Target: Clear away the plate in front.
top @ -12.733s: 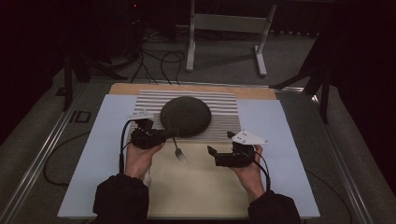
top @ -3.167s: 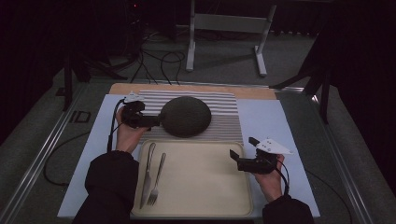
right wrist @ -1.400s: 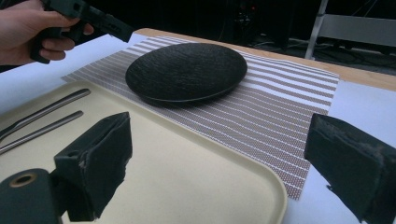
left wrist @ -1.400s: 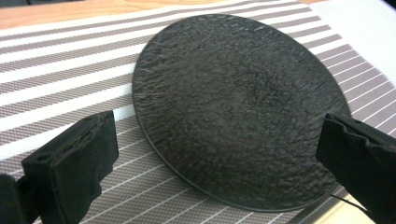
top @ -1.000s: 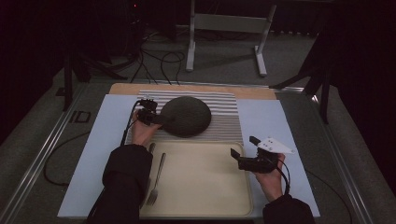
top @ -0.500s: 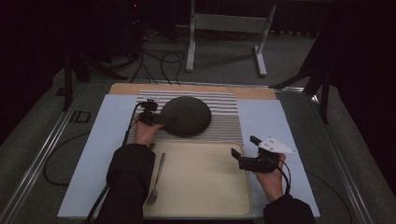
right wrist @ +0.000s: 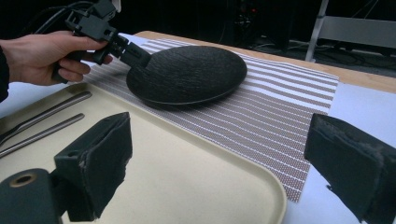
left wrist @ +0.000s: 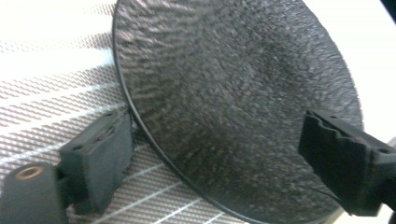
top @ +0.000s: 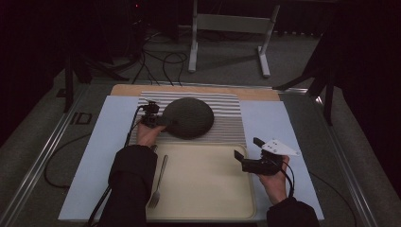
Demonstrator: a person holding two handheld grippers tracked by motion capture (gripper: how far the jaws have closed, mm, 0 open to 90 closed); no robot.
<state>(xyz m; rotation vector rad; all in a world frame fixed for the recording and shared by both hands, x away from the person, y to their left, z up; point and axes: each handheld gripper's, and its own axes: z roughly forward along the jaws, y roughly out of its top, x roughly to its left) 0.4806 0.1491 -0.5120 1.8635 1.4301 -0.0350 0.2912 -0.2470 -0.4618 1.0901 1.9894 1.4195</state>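
Left claw [top: 163,122] astride dark plate [top: 189,117]; fork [top: 158,182] in tray [top: 213,189].

Black textured plate [top: 188,117], brown-and-white striped placemat [top: 227,118], cream tray [top: 208,184], silver fork [top: 158,183], pale blue mat [top: 104,142]

Plate [top: 188,117] sits on the striped mat [top: 227,118] behind the tray [top: 208,184]; fork [top: 158,182] lies in the tray (left side).

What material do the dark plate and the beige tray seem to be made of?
Dark plate: probably stoneware or ceramic, matte black; its surface is rough and rippled, with little shine. Beige tray: likely plastic; smooth, uniform cream, with a rounded moulded rim.
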